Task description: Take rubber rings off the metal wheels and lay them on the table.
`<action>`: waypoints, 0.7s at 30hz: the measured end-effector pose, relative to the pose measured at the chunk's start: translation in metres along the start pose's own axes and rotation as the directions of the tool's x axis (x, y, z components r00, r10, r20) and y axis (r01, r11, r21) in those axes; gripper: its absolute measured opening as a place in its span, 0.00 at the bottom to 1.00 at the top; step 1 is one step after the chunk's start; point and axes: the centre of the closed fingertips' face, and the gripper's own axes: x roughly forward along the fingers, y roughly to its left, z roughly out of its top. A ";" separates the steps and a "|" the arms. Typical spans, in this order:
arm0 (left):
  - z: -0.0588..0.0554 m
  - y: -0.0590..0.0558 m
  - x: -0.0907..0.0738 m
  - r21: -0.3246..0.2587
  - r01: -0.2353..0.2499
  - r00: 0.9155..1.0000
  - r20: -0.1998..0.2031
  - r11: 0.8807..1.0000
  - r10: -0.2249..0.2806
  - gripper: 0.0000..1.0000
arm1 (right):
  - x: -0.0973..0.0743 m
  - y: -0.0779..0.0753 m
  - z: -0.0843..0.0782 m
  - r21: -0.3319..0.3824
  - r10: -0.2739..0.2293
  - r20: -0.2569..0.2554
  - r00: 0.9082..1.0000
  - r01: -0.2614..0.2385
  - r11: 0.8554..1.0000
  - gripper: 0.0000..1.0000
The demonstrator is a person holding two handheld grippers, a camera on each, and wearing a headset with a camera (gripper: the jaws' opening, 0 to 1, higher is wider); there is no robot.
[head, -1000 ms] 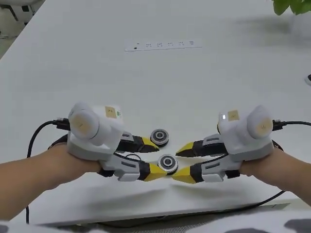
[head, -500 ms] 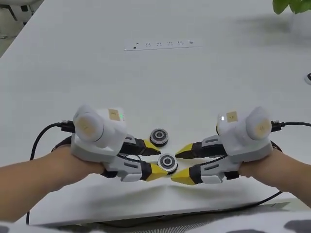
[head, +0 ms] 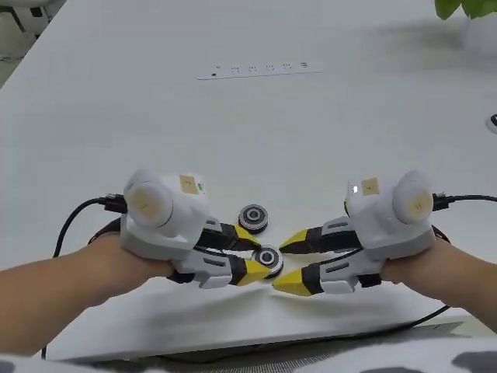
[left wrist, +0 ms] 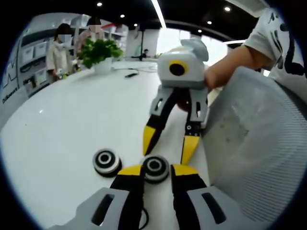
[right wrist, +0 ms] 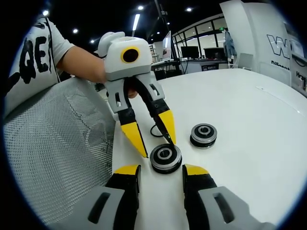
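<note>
Nothing is completed: rubber rings [right wrist: 165,168] are fitted on both wheels. The near wheel [head: 268,259], by the table's [head: 311,124] near edge, is pinched by the left gripper [left wrist: 156,170]. The right gripper [right wrist: 162,171] is spread before it (far wheel [head: 253,218] untouched).

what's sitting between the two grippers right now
The nearer metal wheel, flat on the table, lies between the left gripper and the right gripper; the head view and both gripper views show it.

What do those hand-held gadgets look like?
Both the left gripper and right gripper have rounded white housings, grey bodies, black jaws with yellow tips, a small square sticker on top and a trailing black cable. The person wears a white T-shirt with black lettering.
</note>
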 end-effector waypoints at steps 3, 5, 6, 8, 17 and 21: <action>0.000 0.000 0.001 0.007 -0.001 1.000 0.000 1.000 0.001 0.21 | 0.000 0.000 0.000 0.001 0.001 0.001 1.000 -0.001 1.000 0.32; 0.000 0.000 0.002 0.021 -0.005 1.000 0.000 1.000 0.005 0.21 | 0.001 0.000 0.000 0.003 0.001 0.003 1.000 -0.001 1.000 0.32; 0.000 0.000 0.003 0.032 -0.008 1.000 -0.001 0.999 0.008 0.20 | 0.001 0.000 0.000 0.003 0.001 0.003 1.000 -0.001 1.000 0.32; 0.000 0.000 0.003 0.041 -0.010 1.000 -0.002 0.999 0.011 0.19 | 0.001 0.000 0.001 0.003 0.001 0.004 1.000 -0.001 1.000 0.32; -0.001 0.003 0.004 0.101 -0.037 0.999 -0.015 0.994 0.038 0.15 | 0.000 0.000 0.001 0.004 -0.003 0.011 1.000 0.003 1.000 0.32; -0.001 0.004 0.006 0.116 -0.044 0.999 -0.016 0.992 0.046 0.14 | 0.000 -0.001 0.002 0.001 -0.011 0.015 1.000 0.011 1.000 0.32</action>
